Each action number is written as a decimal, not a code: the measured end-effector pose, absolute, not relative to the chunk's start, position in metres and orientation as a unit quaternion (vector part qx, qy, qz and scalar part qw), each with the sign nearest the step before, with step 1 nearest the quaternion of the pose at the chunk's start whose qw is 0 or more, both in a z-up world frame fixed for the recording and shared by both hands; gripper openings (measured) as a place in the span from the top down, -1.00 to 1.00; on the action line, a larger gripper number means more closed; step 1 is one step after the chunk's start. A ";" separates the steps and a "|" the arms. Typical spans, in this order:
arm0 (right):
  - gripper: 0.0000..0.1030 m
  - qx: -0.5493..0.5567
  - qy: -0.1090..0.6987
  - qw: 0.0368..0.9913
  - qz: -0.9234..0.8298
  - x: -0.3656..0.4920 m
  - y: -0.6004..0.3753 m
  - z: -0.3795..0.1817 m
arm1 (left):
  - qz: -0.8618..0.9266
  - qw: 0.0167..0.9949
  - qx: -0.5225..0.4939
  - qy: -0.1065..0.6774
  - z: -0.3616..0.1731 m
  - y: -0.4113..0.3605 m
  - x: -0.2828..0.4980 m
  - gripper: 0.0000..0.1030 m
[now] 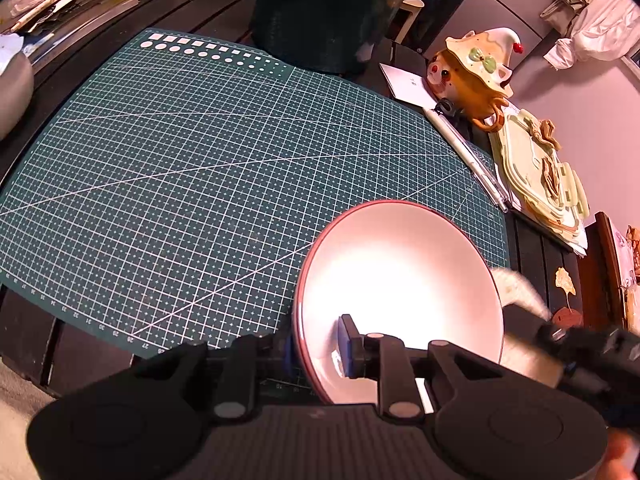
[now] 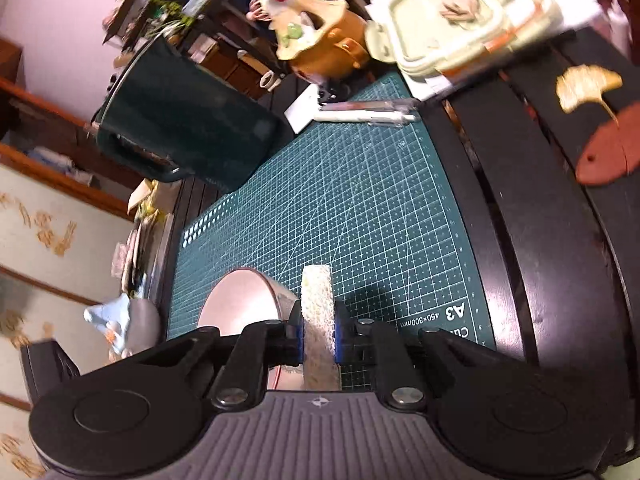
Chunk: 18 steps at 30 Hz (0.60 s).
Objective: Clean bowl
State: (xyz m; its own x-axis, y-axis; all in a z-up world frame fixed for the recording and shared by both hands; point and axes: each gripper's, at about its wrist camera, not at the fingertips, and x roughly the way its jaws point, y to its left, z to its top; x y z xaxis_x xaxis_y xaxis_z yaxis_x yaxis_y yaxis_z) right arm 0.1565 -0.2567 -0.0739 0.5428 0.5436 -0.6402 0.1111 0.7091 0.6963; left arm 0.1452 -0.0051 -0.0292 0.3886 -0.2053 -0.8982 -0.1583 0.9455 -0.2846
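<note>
So the left tool (image 1: 316,354) is clamped on the near rim of the bowl (image 1: 400,280), one blue pad inside, the other outside, and the bowl is tipped up so its glossy white inside faces the camera. Thin red line round the rim, smooth round ceramic by the look of it. It sits at about 5 o'clock in the left view, over the near right corner of the cutting mat (image 1: 200,160).

The right tool (image 2: 319,336) is closed tight on a sponge (image 2: 318,304), a pale, pitted, rough block sticking straight out between the pads. The bowl's edge shows just beside it at 9 o'clock in the right view, close to the sponge; can't tell if they touch.

Room-wise: the mat is flat, dark green with a white grid, and most of it from 9 to 12 o'clock is bare. Its right edge runs along the dark slatted surface (image 2: 540,240).

Farther out, at 2 o'clock in the left view, a white pen (image 1: 468,152) lies along the mat's edge, with pale green lids (image 1: 532,168) stacked beside it. Behind those sits an orange pot (image 1: 472,76) with a floppy cream lid. At 12 o'clock a big dark green pitcher (image 1: 316,12) stands at the mat's far edge.
</note>
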 end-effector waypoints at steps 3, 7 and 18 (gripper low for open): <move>0.76 0.377 0.433 0.807 0.139 0.154 -0.265 -0.066 | -0.015 0.818 -0.159 0.552 -0.029 -0.007 0.145 0.58; 0.76 0.368 0.436 0.810 0.138 0.155 -0.261 -0.067 | -0.016 0.818 -0.159 0.552 -0.028 -0.007 0.144 0.58; 0.75 0.375 0.436 0.805 0.145 0.154 -0.263 -0.067 | -0.016 0.818 -0.158 0.552 -0.027 -0.008 0.143 0.58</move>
State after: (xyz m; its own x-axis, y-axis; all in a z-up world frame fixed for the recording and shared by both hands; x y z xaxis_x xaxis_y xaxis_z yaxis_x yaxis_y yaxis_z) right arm 0.1542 -0.2629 -0.0670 0.5785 0.5595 -0.5935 0.0937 0.6772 0.7298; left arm 0.1433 -0.0076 -0.0270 0.3901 -0.2003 -0.8987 -0.1495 0.9493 -0.2765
